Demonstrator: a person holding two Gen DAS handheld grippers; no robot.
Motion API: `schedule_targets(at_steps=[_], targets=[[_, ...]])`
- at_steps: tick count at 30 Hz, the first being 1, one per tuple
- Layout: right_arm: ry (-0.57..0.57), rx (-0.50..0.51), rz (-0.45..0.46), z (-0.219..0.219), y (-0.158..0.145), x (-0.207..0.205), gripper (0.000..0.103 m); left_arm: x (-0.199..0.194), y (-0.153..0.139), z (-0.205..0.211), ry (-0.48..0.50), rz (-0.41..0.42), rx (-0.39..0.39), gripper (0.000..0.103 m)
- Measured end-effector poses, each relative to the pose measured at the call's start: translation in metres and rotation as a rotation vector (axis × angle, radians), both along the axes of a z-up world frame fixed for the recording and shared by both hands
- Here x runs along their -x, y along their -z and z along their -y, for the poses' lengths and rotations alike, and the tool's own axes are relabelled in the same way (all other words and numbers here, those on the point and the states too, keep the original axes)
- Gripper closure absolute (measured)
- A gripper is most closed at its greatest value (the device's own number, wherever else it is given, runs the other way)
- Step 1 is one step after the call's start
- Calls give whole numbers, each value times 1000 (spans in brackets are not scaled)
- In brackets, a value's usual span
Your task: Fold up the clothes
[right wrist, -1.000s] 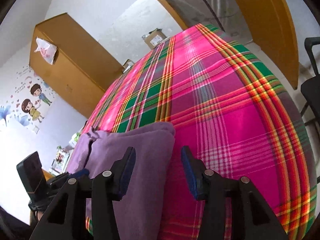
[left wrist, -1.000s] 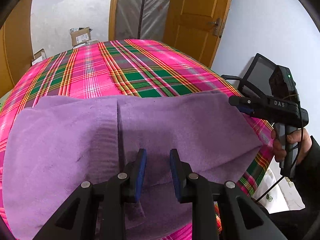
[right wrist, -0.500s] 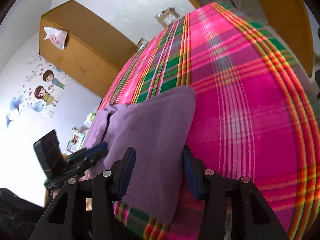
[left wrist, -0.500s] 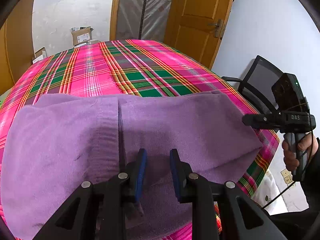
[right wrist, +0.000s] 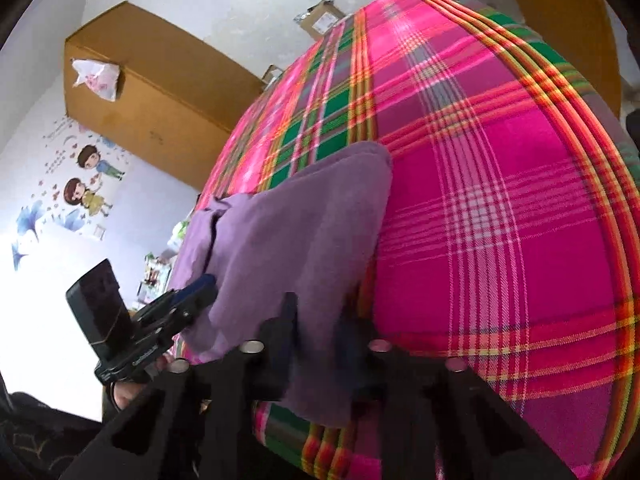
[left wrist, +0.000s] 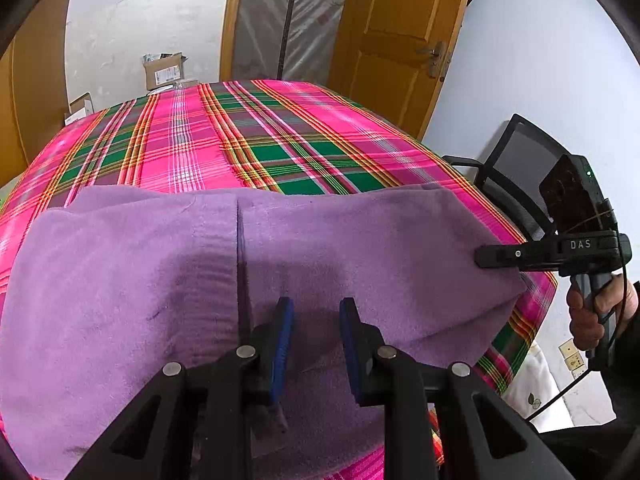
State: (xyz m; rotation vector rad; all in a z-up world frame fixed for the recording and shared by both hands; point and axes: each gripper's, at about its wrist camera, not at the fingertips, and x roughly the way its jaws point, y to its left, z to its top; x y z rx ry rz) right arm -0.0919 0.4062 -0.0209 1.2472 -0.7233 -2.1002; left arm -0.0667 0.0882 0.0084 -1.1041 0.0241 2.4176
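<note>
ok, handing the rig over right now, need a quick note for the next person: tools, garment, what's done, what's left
Left tool: open, low over the near middle of the purple garment, gripping nothing.
Right tool: fingers straddle the garment's right end at the table's near right edge; that view is blurred, so a grip cannot be confirmed.
Garment: lies crosswise on the near part of the plaid tablecloth, already folded into a band, with a vertical edge left of centre. Its right end hangs slightly past the table edge.
Left to do, probably: get a grip on the right end and fold it across toward the left, then flatten.
</note>
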Motion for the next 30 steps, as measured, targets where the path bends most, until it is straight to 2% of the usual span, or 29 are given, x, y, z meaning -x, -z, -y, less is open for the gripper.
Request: schedule_targets(at_steps=[4,8,17,23,30], targets=[[21,53,-34,-5,-7,-6,90,0,-1,0,3,-1,4,79],[24,120,-112,-5,-30,-15,92,0,-5,1,-5,-1,-3,79],[-40,189,-244,14,-82,-19,92,5,-27,23,-73,-64,-34,79],[-104,198,-305,39,-112,-14,92,27,-9,33,-101,-20,-30,79],[-187,188,-359,80,-145,-8,92,23,-14,38,-104,-32,-54,79]])
